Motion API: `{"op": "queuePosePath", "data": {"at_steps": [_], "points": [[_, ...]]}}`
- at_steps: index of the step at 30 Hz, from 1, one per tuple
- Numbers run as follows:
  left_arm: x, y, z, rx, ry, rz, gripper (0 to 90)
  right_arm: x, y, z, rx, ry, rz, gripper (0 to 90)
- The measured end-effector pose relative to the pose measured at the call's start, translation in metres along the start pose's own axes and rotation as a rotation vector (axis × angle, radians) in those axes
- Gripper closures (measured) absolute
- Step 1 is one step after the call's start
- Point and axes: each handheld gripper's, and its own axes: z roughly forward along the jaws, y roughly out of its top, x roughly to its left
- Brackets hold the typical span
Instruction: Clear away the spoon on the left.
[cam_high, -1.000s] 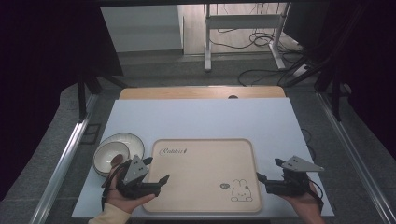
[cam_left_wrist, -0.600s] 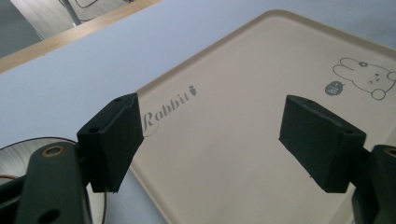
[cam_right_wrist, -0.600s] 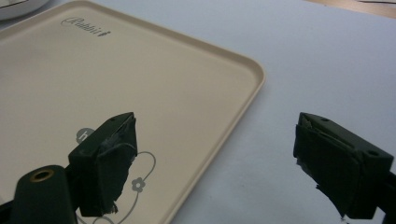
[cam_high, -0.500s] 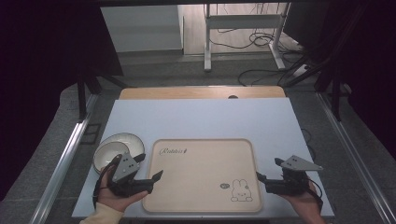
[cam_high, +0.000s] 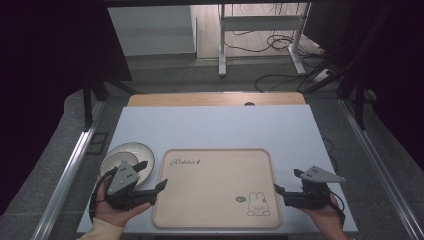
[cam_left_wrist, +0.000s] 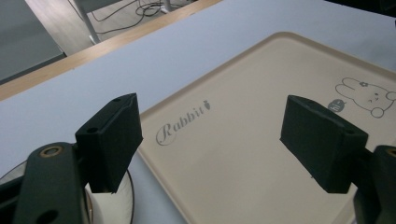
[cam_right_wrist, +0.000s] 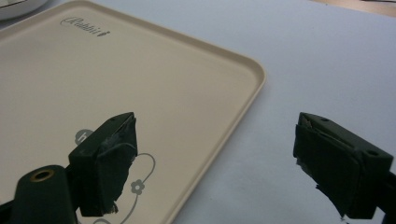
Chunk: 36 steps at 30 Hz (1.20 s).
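Note:
A beige tray (cam_high: 215, 187) printed with a rabbit and the word "Rabbit" lies on the pale blue table (cam_high: 215, 127). Just left of it sits a white bowl (cam_high: 125, 156). My left gripper (cam_high: 152, 176) is open over the tray's left edge, beside the bowl. In the left gripper view its jaws stand wide apart with the tray (cam_left_wrist: 252, 154) between them and the bowl's rim (cam_left_wrist: 109, 205) under the left jaw. My right gripper (cam_high: 287, 183) is open at the tray's right edge. In the right gripper view the tray's rim (cam_right_wrist: 254, 88) runs between its spread jaws.
A wooden strip (cam_high: 215, 99) borders the table's far edge. Beyond it are a grey floor, cables and a metal stand (cam_high: 260, 37). Metal rails (cam_high: 70, 165) run along both sides of the table.
The left gripper has shifted a little to the left, uncovering more of the tray's corner. The right gripper has stayed where it was.

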Motion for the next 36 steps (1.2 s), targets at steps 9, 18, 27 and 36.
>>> {"op": "queuePosePath", "data": {"at_steps": [9, 18, 27, 36], "points": [[0.012, 0.0, -0.01, -0.01, 0.039, -0.026, 19.4, -0.001, 0.0, 0.0, 0.001, -0.002, 0.003, 13.9], [0.028, -0.002, -0.023, -0.023, 0.088, -0.046, 18.6, 0.0, 0.0, 0.0, 0.001, -0.004, 0.003, 13.9], [0.046, -0.01, -0.036, -0.036, 0.133, -0.085, 18.6, 0.0, 0.0, 0.001, 0.006, -0.009, 0.005, 13.9], [0.058, -0.031, -0.046, -0.054, 0.193, -0.14, 18.9, 0.0, 0.0, 0.002, 0.01, -0.005, 0.0, 14.0]]}}
